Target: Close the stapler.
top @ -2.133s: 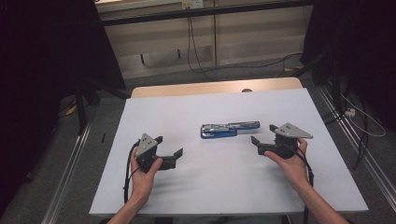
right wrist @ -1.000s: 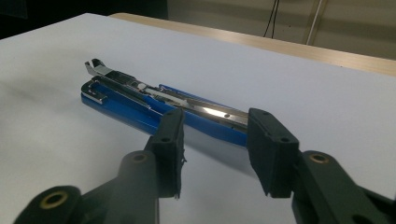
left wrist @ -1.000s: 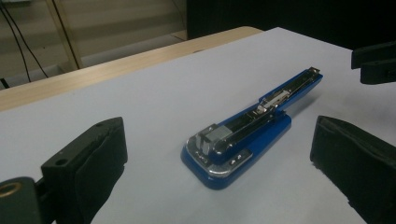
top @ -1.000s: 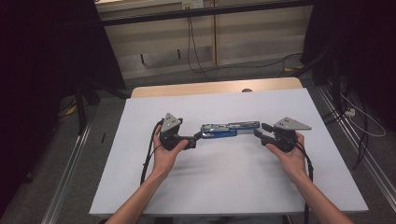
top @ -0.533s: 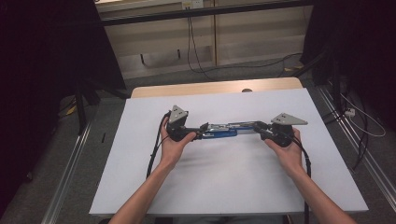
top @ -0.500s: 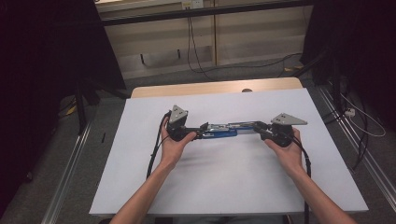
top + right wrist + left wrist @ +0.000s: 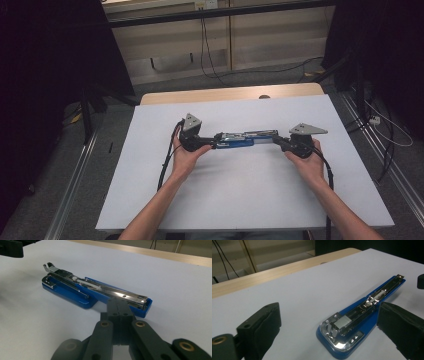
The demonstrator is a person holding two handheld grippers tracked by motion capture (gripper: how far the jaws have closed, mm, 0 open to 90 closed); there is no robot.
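A: Well, where do we have the blue stapler?

B: Flat on the white table, between our grippers. Our left gripper stands wide, its pads either side of one end, not pressing.

A: And our right gripper?

B: Just closed, pads together, at the other end; nothing is between them.

Your left gripper is low over the table, its fingers standing wide apart and pointing right. Your right gripper points left toward it; its fingers have just been closing and now are pressed together. Both your forearms reach forward, each hand around its gripper body.
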